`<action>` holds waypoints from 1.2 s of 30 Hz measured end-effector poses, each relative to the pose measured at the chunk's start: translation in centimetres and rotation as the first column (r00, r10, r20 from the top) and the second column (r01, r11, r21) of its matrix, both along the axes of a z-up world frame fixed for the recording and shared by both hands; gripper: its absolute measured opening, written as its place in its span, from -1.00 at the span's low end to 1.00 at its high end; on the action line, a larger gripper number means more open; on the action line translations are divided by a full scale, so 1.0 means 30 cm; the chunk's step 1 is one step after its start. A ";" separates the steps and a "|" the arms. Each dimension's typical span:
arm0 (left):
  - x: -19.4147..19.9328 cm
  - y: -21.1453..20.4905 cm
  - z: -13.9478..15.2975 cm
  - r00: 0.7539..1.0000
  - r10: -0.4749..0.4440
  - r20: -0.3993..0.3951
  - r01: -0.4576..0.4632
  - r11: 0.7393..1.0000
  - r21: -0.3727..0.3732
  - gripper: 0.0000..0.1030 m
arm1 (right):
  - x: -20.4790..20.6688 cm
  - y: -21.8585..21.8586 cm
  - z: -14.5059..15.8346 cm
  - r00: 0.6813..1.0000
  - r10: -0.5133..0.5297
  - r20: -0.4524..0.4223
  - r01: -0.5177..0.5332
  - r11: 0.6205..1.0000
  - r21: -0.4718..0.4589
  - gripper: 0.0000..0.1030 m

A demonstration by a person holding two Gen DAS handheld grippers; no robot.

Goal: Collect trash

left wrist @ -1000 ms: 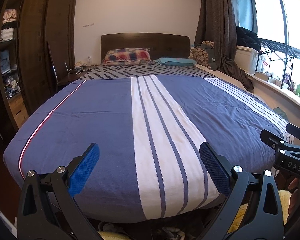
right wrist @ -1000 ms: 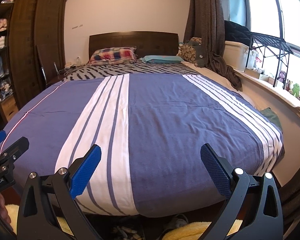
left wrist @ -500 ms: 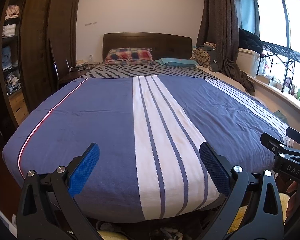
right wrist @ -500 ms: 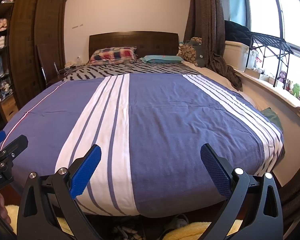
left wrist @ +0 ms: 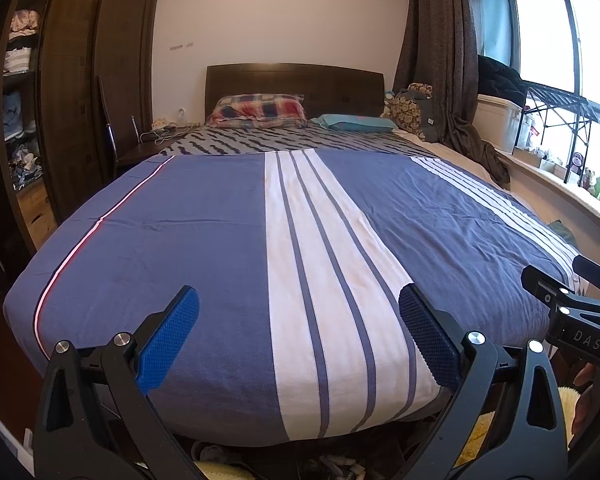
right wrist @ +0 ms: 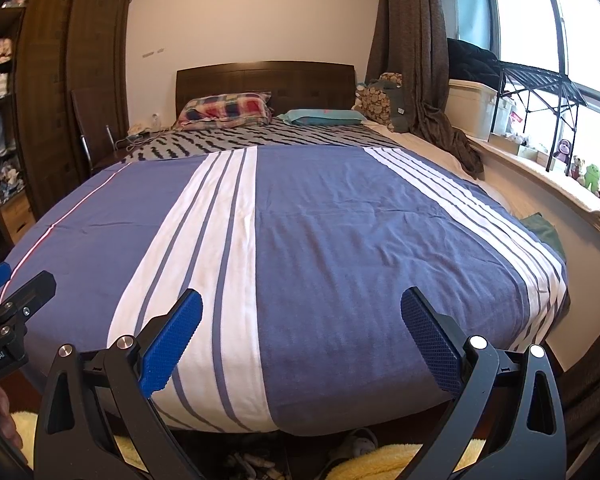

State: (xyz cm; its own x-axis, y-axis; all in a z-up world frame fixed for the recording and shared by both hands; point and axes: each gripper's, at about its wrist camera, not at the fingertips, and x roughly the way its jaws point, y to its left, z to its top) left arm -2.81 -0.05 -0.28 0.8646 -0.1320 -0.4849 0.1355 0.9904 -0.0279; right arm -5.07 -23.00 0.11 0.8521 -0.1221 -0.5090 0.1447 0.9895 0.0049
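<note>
No trash item shows clearly in either view. My left gripper (left wrist: 298,334) is open and empty, held at the foot of a bed with a blue and white striped cover (left wrist: 220,240). My right gripper (right wrist: 300,336) is open and empty too, beside the left one, facing the same cover (right wrist: 340,240). The right gripper's body shows at the right edge of the left wrist view (left wrist: 572,320). The left gripper's body shows at the left edge of the right wrist view (right wrist: 12,312). Some small cluttered things lie on the floor under the bed's foot (right wrist: 256,460); I cannot tell what they are.
A dark wardrobe (left wrist: 80,100) with open shelves stands left of the bed. Pillows (left wrist: 258,110) lie at the headboard. A window ledge (right wrist: 560,184) with toys, a white box and a black rack runs along the right. A yellow fluffy mat (right wrist: 380,460) lies below.
The left wrist view has shifted slightly, the bed sitting a little to the right and lower. The right wrist view is nearly still. Both grippers stay open.
</note>
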 end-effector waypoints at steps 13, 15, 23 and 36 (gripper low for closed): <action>0.009 -0.012 0.004 1.000 0.007 0.004 -0.007 1.000 -0.002 0.84 | 0.012 -0.008 -0.005 1.000 -0.004 0.001 0.004 1.000 0.005 0.93; 0.009 -0.014 0.005 1.000 0.007 0.004 -0.007 1.000 -0.003 0.84 | 0.014 -0.010 -0.007 1.000 -0.006 0.001 0.006 1.000 0.007 0.93; 0.005 -0.016 0.007 1.000 0.008 0.006 -0.008 1.000 -0.004 0.84 | 0.013 -0.011 -0.007 1.000 -0.008 0.004 0.008 1.000 0.007 0.93; 0.002 -0.022 0.014 1.000 0.015 0.010 -0.015 1.000 -0.009 0.84 | 0.006 -0.008 -0.003 1.000 -0.011 0.007 0.011 1.000 0.006 0.93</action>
